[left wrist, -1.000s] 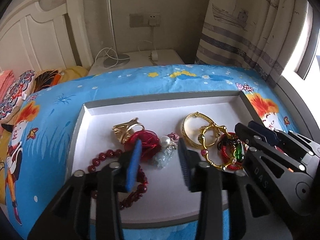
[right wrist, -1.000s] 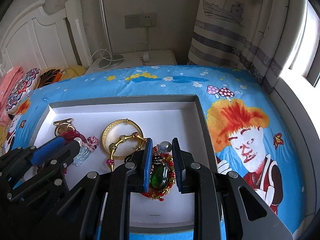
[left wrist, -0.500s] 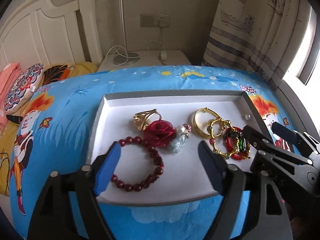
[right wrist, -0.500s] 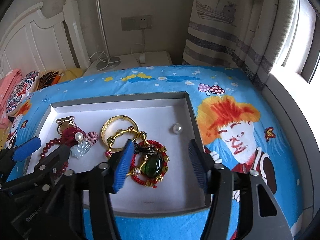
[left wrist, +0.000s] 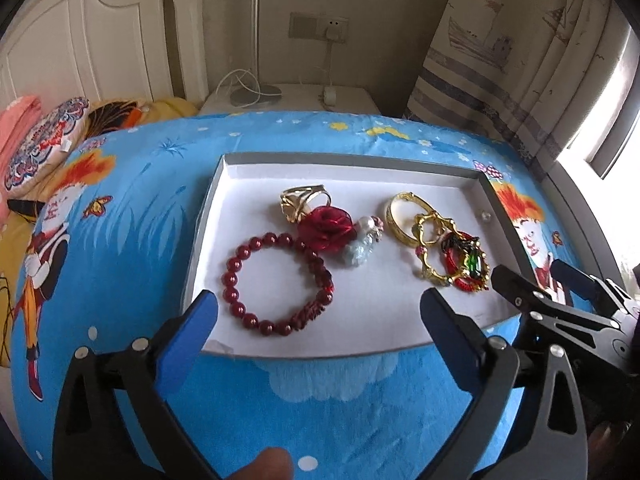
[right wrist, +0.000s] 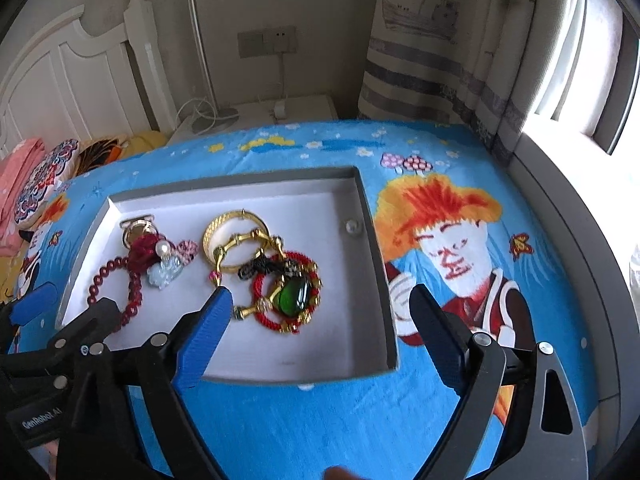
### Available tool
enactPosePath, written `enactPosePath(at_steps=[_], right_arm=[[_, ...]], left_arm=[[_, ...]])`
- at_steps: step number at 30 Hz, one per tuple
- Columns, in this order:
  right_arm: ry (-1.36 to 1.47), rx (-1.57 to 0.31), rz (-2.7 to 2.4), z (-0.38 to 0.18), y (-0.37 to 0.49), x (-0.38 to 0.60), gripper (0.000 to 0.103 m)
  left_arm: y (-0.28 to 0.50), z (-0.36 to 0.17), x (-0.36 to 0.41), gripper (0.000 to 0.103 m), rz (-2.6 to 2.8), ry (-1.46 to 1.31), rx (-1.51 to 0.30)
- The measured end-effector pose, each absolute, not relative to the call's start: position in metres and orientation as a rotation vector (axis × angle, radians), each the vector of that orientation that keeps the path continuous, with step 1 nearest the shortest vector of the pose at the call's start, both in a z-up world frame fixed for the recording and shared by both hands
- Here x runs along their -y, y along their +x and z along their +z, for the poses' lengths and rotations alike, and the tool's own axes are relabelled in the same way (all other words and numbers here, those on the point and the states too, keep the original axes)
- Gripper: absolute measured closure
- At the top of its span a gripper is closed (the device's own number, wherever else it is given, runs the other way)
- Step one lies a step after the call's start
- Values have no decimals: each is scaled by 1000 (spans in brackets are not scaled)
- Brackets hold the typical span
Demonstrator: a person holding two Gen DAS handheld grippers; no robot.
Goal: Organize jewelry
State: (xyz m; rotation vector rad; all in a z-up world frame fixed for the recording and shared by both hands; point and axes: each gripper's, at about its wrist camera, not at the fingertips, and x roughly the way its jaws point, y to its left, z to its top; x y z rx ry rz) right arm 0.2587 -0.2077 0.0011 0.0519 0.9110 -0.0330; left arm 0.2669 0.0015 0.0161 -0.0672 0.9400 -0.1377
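Note:
A grey-rimmed white tray [left wrist: 208, 216] [right wrist: 376, 264] lies on the bed and holds the jewelry. In it are a dark red bead bracelet [left wrist: 276, 282] [right wrist: 116, 292], a gold ring [left wrist: 302, 200], a red rose piece [left wrist: 328, 226] [right wrist: 144, 252], a pale charm with a pearl [left wrist: 362, 246] [right wrist: 166, 268], a gold bangle [left wrist: 404, 216] [right wrist: 232, 232], a red cord bracelet with a green stone [left wrist: 470, 266] [right wrist: 294, 296], and a loose pearl [left wrist: 485, 216] [right wrist: 351, 227]. My left gripper [left wrist: 318, 330] and right gripper [right wrist: 320, 324] are open and empty, held above the tray's near edge.
The bed has a blue cartoon-print sheet [left wrist: 320, 400]. A white headboard [left wrist: 80, 40] and pillows [left wrist: 40, 140] are at the left. A white nightstand with a lamp base and cables [left wrist: 280, 98] stands behind. Curtains [right wrist: 460, 40] and a window are at the right.
Both grippers opened wide and pulled back from the tray. The right gripper let go of the green-stone bracelet and the pearl, which now lie in the tray.

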Motion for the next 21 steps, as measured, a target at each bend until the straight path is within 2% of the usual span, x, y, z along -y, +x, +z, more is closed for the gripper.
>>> enactPosePath(at_steps=[21], right_arm=[[71,-981,8,9,252,221,19]], left_arm=[[268,30,3,5,-142,-20,-943]])
